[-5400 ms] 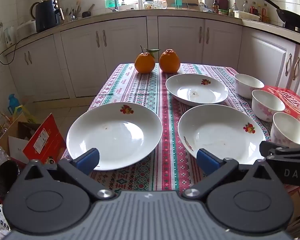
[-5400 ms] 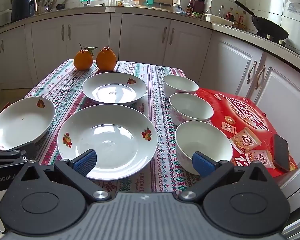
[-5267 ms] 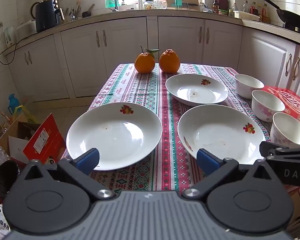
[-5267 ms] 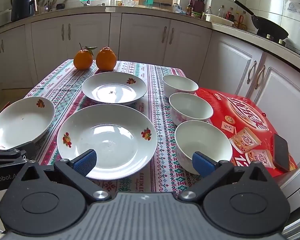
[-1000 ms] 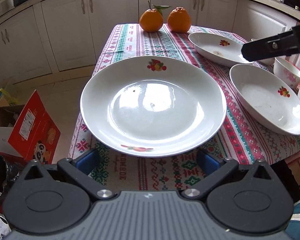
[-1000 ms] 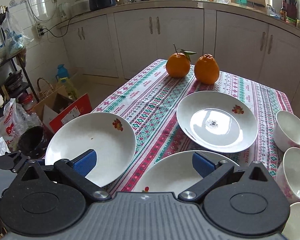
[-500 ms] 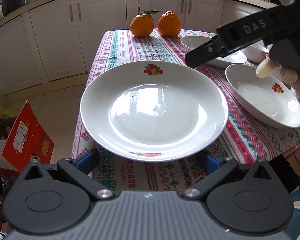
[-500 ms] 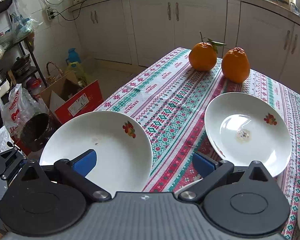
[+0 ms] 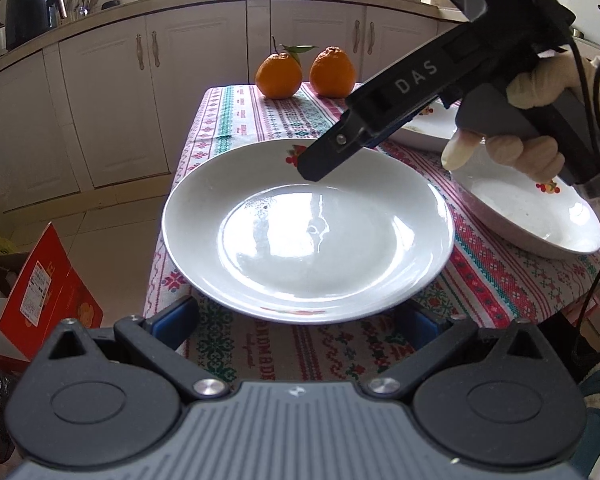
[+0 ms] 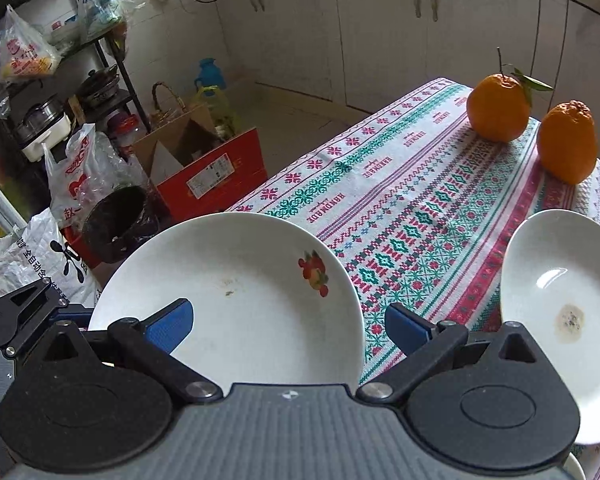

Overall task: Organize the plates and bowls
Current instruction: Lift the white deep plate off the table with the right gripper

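Observation:
A large white plate with a fruit motif [image 9: 308, 232] lies at the table's front left corner, its near rim over the edge. My left gripper [image 9: 300, 322] is open, its blue pads [image 9: 176, 320] low on either side of that rim. My right gripper [image 9: 320, 160], held by a gloved hand [image 9: 520, 92], reaches in from the right, its tip above the plate's far rim. In the right wrist view that gripper [image 10: 290, 326] is open over the same plate [image 10: 236, 300]. A second plate [image 9: 532, 216] and a third plate [image 9: 428, 128] lie to the right.
Two oranges [image 9: 280, 76] stand at the far end of the patterned tablecloth [image 10: 400, 208]. On the floor to the left are a red carton [image 10: 212, 176], plastic bags [image 10: 84, 184] and a dark pot [image 10: 116, 228]. White cabinets [image 9: 200, 64] run behind.
My right gripper has swung left from the middle plate to above the left plate. The left gripper has closed in on that plate's near rim. Both stay open.

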Motion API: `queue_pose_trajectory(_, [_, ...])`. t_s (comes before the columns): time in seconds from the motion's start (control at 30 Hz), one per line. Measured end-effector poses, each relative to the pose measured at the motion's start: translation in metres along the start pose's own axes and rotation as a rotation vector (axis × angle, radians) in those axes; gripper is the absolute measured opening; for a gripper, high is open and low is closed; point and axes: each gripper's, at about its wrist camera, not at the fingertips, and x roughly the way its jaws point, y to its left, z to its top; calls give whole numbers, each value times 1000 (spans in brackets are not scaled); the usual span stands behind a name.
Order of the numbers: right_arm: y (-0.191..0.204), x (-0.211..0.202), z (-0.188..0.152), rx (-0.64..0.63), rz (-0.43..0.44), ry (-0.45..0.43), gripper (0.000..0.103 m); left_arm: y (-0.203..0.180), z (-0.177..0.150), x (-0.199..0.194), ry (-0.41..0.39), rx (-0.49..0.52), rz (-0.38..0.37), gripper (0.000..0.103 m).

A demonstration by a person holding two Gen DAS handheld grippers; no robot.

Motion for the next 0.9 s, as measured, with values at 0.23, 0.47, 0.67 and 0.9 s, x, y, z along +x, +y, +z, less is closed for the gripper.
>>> queue_pose_trajectory(0.23, [-7,17,13,-37,61,42,102,4,-1,2,-31,23,-34,103])
queue_pose_trajectory(0.47, [-13,27,19,-52,120,76,88,6,-1,3,-47,38,-53,103])
queue_pose_trajectory(0.67, [-22,34,21,-34,181,92,79,6,-2,2,-52,46,-62,103])
queue_pose_trajectory(0.9, [-29,36,23,-19,234,95,78,6,0,2,-47,52,-72,103])
